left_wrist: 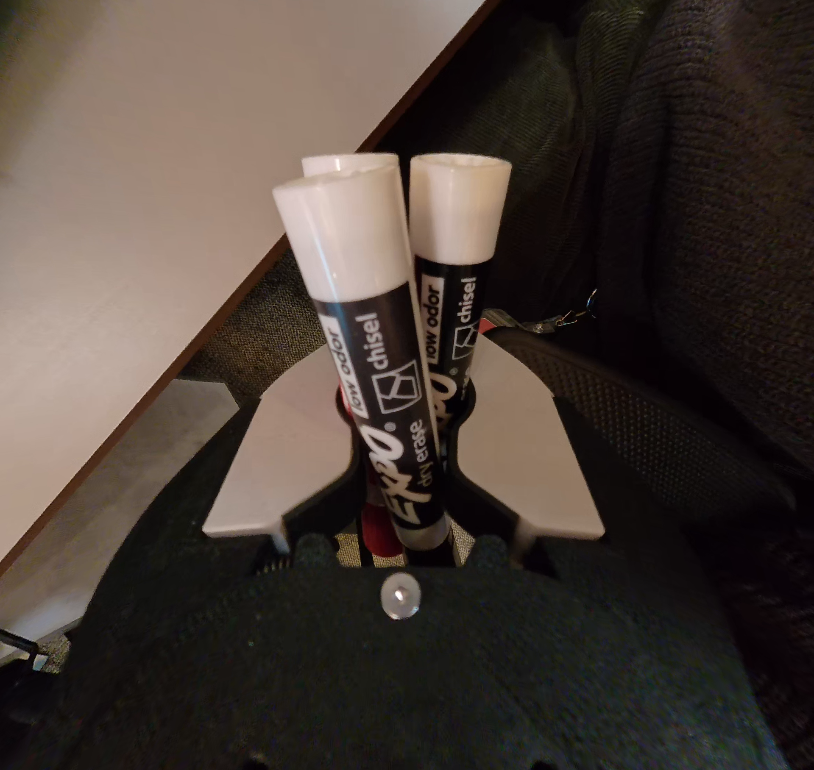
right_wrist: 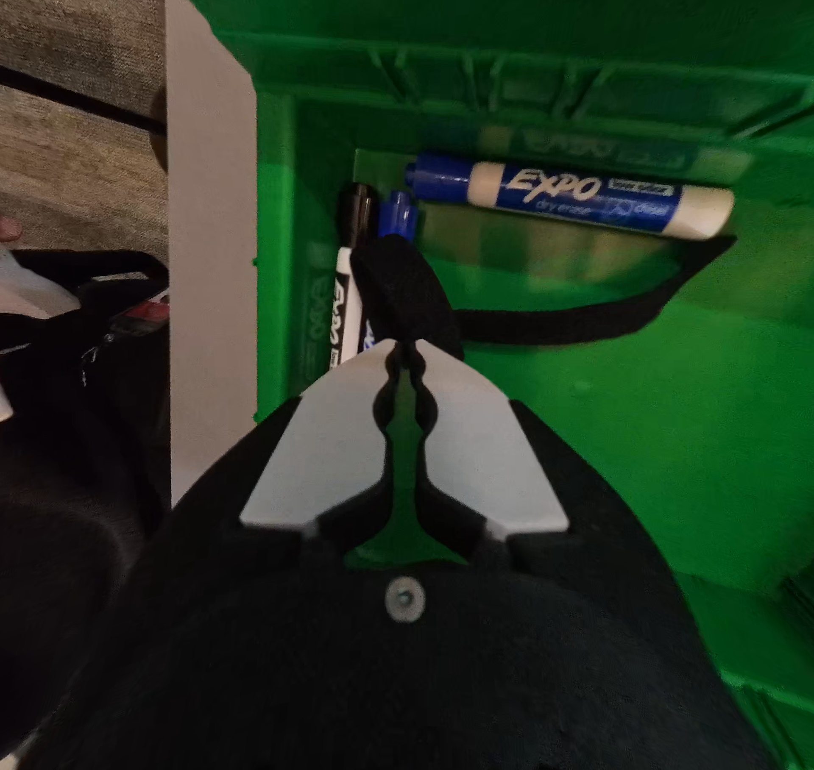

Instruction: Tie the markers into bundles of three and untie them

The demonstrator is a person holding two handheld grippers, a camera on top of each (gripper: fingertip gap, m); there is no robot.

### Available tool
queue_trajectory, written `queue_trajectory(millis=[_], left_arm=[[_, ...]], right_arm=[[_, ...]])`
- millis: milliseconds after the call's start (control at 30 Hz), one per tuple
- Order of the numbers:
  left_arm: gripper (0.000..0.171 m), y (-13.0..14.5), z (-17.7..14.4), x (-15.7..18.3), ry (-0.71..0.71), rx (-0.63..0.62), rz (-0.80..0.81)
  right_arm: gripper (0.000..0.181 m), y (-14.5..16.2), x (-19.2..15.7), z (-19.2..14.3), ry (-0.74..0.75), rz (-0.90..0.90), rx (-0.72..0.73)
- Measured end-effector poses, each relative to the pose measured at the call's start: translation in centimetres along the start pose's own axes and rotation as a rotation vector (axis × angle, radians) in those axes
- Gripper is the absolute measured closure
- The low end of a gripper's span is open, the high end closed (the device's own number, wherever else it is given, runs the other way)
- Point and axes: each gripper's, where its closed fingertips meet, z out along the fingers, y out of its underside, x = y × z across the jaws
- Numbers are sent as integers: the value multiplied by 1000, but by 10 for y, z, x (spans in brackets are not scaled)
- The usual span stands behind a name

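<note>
- The left tongs [left_wrist: 407, 401] are closed around a bundle of dry-erase markers [left_wrist: 379, 352]: two with black labels and white ends stand up side by side, a third white end shows behind them, and something red sits low in the grip.
- Behind that bundle run the white table [left_wrist: 154, 176] edge and a dark knit garment [left_wrist: 682, 176].
- The markers look light, stiff and smooth, so a loose bundle could slide; the label-wrapped middle of the barrels seems the safest place to hold.
- The right tongs [right_wrist: 407, 346] are pinched nearly together on a black strap [right_wrist: 405, 299], a soft, limp band that loops away to the right.
- This happens inside a green plastic bin [right_wrist: 616, 440].
- In the bin lie a blue marker [right_wrist: 572, 196] along the far wall, and a black-capped marker [right_wrist: 348, 282] and a second blue-capped marker [right_wrist: 398, 216] in the left corner, both touching the strap's near end.
</note>
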Motion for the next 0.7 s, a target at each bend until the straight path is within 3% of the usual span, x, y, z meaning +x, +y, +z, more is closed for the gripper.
queue_trajectory(millis=[233,467,633,700], left_arm=[[128,1,0,-1,2,-3,-6],[128,1,1,-1,6,-3,-9],[128,2,1,-1,7,-2,-12],[128,2,0,-1,7,1,-14]], right_arm=[[145,-13,14,-24,55,2,78],[144,-16,52,-42,234,-91,133],[143,10,65,-31,241,-206,-14],[143,12,67,-35,233,-201,-11]])
